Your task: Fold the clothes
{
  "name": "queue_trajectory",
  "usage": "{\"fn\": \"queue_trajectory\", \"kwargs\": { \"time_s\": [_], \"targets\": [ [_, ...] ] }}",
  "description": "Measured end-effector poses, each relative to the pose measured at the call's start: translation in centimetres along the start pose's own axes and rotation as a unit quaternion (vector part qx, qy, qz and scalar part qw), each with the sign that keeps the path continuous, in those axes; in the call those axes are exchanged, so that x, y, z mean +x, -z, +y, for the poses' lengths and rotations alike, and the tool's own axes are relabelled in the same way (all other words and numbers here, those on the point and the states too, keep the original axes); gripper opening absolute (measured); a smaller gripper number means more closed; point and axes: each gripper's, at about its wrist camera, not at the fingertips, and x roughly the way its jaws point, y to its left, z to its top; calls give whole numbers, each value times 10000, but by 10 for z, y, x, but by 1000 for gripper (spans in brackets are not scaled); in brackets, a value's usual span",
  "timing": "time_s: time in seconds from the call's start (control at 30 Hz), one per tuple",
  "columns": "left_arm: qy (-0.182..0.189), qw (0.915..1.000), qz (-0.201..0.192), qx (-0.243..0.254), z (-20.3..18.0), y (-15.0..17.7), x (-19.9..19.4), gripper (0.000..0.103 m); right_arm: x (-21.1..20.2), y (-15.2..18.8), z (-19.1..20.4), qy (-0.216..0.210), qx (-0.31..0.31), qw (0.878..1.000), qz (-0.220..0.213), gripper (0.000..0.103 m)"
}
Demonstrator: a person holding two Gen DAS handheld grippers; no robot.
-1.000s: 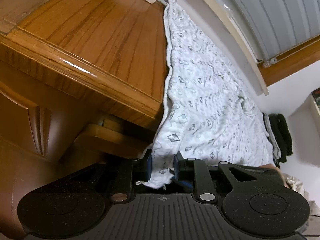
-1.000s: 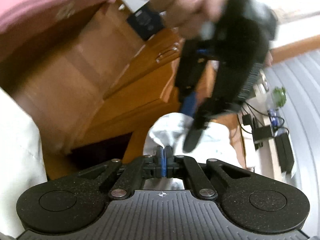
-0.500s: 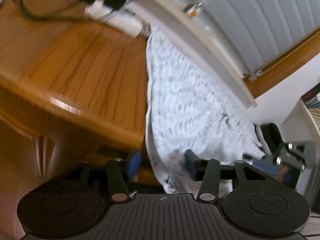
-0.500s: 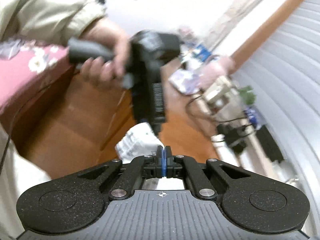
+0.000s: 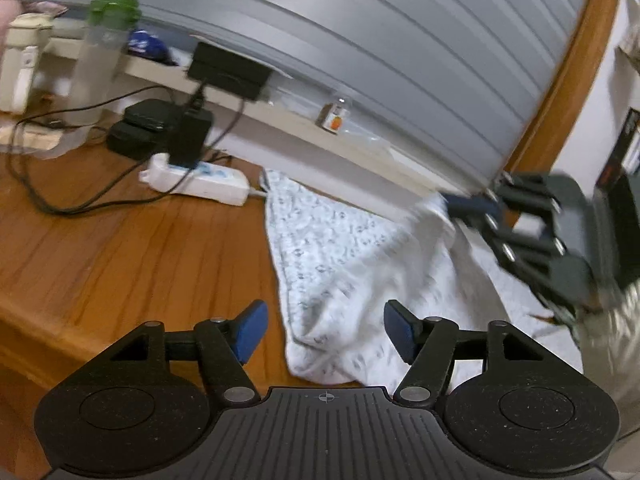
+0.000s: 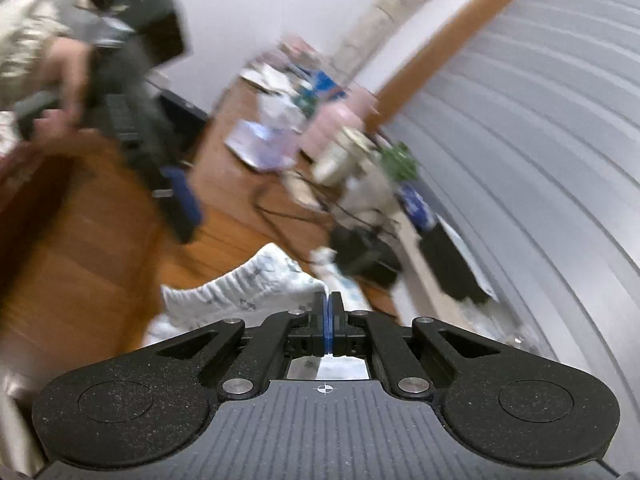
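Observation:
A white cloth with a grey print (image 5: 340, 272) lies along the right side of a wooden desk (image 5: 120, 260), its near end hanging over the edge. My left gripper (image 5: 324, 332) hovers just above that end. Its jaws are opening and the blue pads stand apart on either side of the fabric without touching it. My right gripper (image 5: 460, 204) is at the right, raised and shut on a far corner of the cloth, pulling it up into a ridge. In the right wrist view the right gripper (image 6: 328, 312) is shut, with the cloth (image 6: 248, 284) bunched at its pads.
A white power strip (image 5: 196, 180) with black adapters and cables lies at the back of the desk. A clear bottle with a green cap (image 5: 104, 60) stands at the far left. A grey slatted blind (image 5: 400, 60) and a sill run behind. A person's hand (image 6: 68, 80) holds the left gripper.
My left gripper has let go of the cloth's edge, opened wide, risen and rolled level. My right gripper has climbed, carrying its corner of the cloth up and across.

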Motion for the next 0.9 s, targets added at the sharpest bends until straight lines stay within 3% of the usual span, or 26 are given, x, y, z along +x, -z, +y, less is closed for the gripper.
{"fn": "queue_trajectory", "kwargs": {
  "time_s": [0.27, 0.47, 0.6, 0.7, 0.83, 0.9],
  "targets": [
    [555, 9963, -259, 604, -22, -11, 49, 74, 50, 30, -31, -224, 566, 9975, 362, 2],
    [150, 9943, -21, 1060, -32, -26, 91, 75, 38, 52, -53, -75, 1292, 9899, 582, 4],
    [-17, 9928, 257, 1166, -25, -34, 113, 75, -23, 78, -76, 188, 1666, 9839, 616, 4],
    [-51, 9914, 481, 1219, -20, -37, 126, 75, -69, 110, -80, 329, 1927, 9760, 956, 5],
    [-104, 9892, 715, 1276, -20, -37, 143, 75, -124, 162, -73, 321, 2460, 9579, 1448, 9],
    [-103, 9893, 814, 1206, -18, -36, 150, 69, -145, 186, -62, 258, 2684, 9484, 1667, 11]
  ]
}}
